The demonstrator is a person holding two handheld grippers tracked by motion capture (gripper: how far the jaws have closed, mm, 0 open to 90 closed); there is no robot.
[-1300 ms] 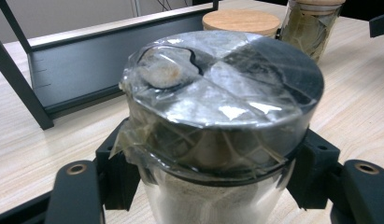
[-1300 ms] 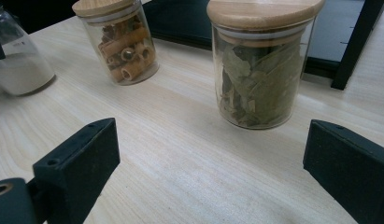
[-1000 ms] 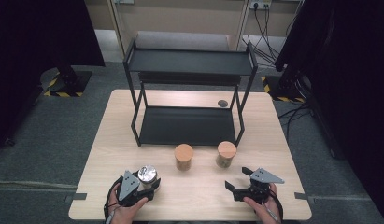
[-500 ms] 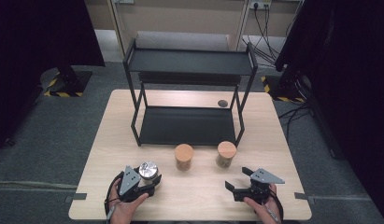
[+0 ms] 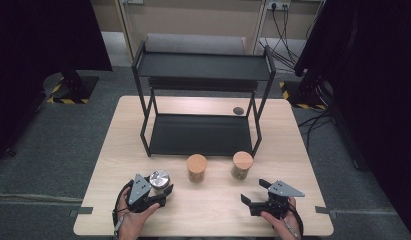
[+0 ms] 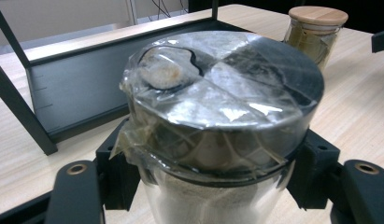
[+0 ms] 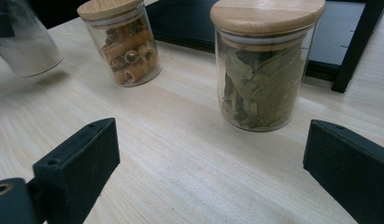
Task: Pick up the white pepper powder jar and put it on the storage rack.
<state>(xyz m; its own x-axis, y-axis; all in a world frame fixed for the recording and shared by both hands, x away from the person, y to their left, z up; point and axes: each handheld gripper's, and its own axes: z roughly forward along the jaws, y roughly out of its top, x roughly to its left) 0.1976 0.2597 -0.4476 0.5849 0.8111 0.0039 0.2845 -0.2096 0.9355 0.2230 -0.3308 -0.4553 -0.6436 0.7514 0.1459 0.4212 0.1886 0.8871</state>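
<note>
My left gripper clamps the jar just under its foil-wrapped lid, at the high view's lower left. It is glass: rigid, slick, breakable, moderately heavy. My right gripper stands open, empty.

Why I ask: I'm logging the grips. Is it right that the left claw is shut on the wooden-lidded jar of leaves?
Not quite: the left claw is shut on the metal-lidded jar, as the left gripper view shows. The jar of leaves stands free.
</note>
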